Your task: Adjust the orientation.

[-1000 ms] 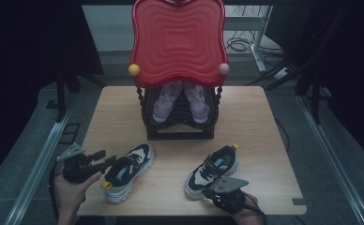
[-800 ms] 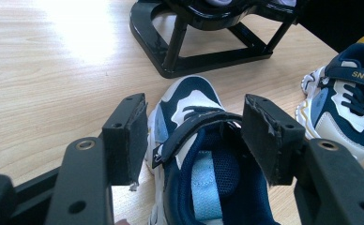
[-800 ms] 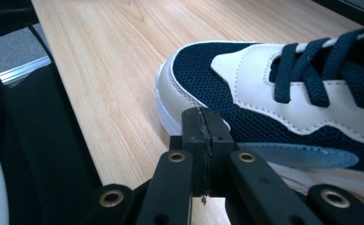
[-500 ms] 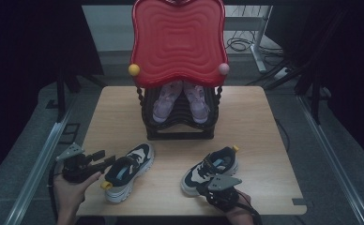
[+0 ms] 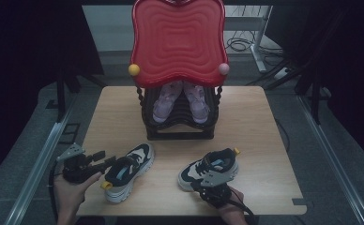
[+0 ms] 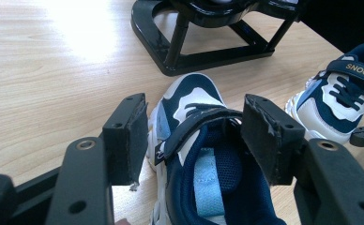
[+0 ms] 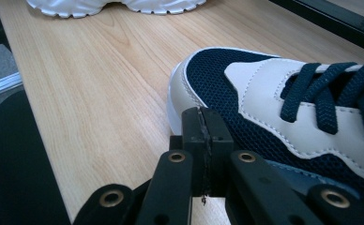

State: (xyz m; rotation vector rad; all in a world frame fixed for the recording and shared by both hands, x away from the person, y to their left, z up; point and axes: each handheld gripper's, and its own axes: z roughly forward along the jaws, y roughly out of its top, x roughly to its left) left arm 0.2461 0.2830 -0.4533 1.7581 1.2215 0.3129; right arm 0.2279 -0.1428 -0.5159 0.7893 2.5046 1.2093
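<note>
Shoes first: two navy-and-white sneakers sit on the counter in front of the black rack, and neither has reached it yet. Your left tool stands wide, its pads either side of the collar of the left sneaker, which lies near the counter's 7 o'clock corner with its toe aimed toward 1 o'clock. One pad looks to be outside the shoe and the other over the opening, so you seem set to pinch the side wall, but nothing is gripped yet. Your right tool is pressed fully closed with nothing between the pads (they meet flat in the right gripper view), and it rests just beside the right sneaker, which sits at about 5 o'clock on the counter.

A pair of pale purple shoes already occupies the rack under the red tray-like top.

By my reading, the work is at its start: both sneakers are on the wood, apart from each other and from the rack. What remains is closing your left tool on its shoe, opening the right one for a hold, and carrying both toward 12 o'clock.
</note>
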